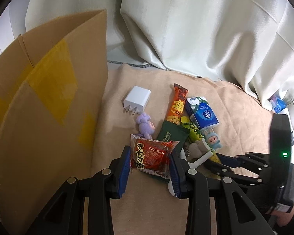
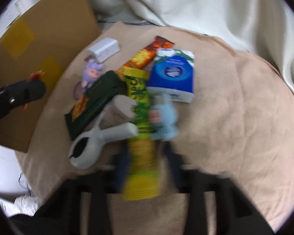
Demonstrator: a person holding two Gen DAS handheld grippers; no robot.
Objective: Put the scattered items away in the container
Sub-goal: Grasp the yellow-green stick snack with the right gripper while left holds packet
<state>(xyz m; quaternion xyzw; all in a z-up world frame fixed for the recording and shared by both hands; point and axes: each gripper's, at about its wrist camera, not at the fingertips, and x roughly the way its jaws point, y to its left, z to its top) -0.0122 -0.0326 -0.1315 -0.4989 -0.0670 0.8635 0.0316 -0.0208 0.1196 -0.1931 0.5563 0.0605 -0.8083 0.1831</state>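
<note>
My left gripper (image 1: 150, 166) is shut on a red snack packet (image 1: 151, 156), held above the beige cloth (image 1: 143, 205) beside the open cardboard box (image 1: 39, 107). In the blurred right wrist view, my right gripper (image 2: 147, 166) is shut on a long yellow-green snack packet (image 2: 141, 156) that runs up into the pile. The pile holds a white charger (image 1: 137, 99), a purple doll (image 1: 145, 126), an orange bar (image 1: 176, 105), a dark green packet (image 1: 170, 137), a blue tissue pack (image 1: 202, 111), a blue doll (image 1: 212, 140) and a white clip (image 2: 96, 145).
Pale curtains (image 1: 205, 29) hang behind the cloth. The box's brown flap with yellow tape patches (image 2: 49, 29) stands to the left of the pile. Clutter lies at the far right edge (image 1: 280, 103). Bare cloth (image 2: 235, 117) stretches right of the pile.
</note>
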